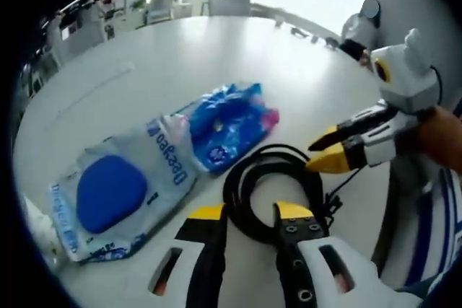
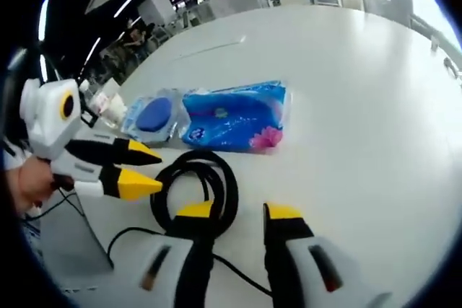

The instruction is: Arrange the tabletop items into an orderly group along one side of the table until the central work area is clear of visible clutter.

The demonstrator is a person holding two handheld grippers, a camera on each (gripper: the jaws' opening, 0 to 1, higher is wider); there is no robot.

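A coiled black cable [image 1: 249,178] [image 2: 227,182] lies on the white table [image 1: 180,55] [image 2: 346,106]. My left gripper [image 1: 249,214] is open, and the coil's near edge sits between its yellow-tipped jaws. My right gripper [image 2: 238,212] is open too, just short of the coil, and it also enters the left gripper view [image 1: 326,151] at the coil's right side. The left gripper [image 2: 148,171] comes in beside the coil in the right gripper view. Beyond the coil lie a blue tissue pack [image 1: 231,124] [image 2: 234,117] and a clear packet with a round blue item [image 1: 119,192] [image 2: 153,117].
Hands [image 1: 440,138] [image 2: 29,178] hold the grippers. Small white items [image 2: 108,106] [image 1: 43,239] sit by the table edge past the clear packet. Dark objects [image 1: 354,45] stand at the far rim. A grey flat surface [image 2: 65,243] lies beside the table. Chairs and desks stand beyond.
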